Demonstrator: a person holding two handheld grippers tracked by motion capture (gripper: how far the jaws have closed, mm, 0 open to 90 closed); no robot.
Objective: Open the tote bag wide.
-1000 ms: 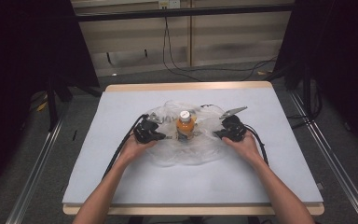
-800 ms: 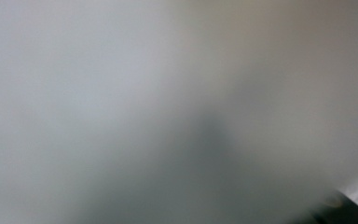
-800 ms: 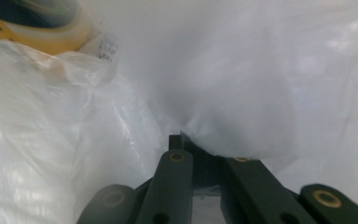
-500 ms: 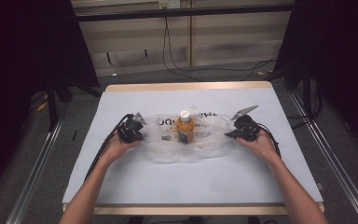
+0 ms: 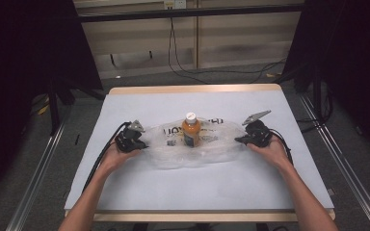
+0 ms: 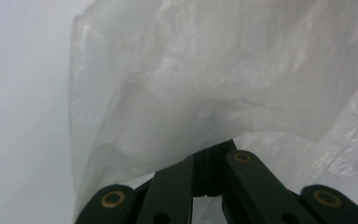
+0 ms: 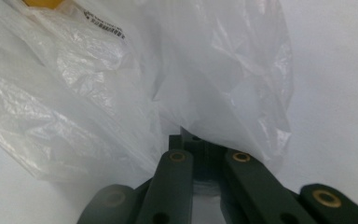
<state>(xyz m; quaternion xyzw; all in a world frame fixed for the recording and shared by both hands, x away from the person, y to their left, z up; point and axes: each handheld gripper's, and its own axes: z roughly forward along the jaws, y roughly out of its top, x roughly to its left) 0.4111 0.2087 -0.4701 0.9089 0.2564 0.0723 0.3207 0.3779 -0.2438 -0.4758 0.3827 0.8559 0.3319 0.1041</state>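
An orange bottle (image 5: 191, 131) with a white cap stands upright mid-table, inside or against a clear plastic bag (image 5: 212, 147) printed with dark lettering. The bag lies stretched sideways between my two grippers. My left gripper (image 5: 142, 145) is shut on the bag's left edge, and up close its jaws (image 6: 209, 156) pinch the crumpled film (image 6: 214, 84). On the opposite side my right gripper (image 5: 239, 140) is shut on the right edge; its own view has the jaws (image 7: 192, 142) closed on the film (image 7: 98, 84), with a bit of the orange bottle (image 7: 42, 3) at the top left.
The table (image 5: 197, 190) has a white cover with a wooden rim. Metal rails (image 5: 347, 168) run along both sides. Black cables (image 5: 183, 67) trail on the floor behind, and dark curtains hang at left and right.
Both hands have moved apart, the left one leftward and the right one rightward. The bag has gone from a bunched round heap to a wide, flatter strip. The bottle has stayed upright.
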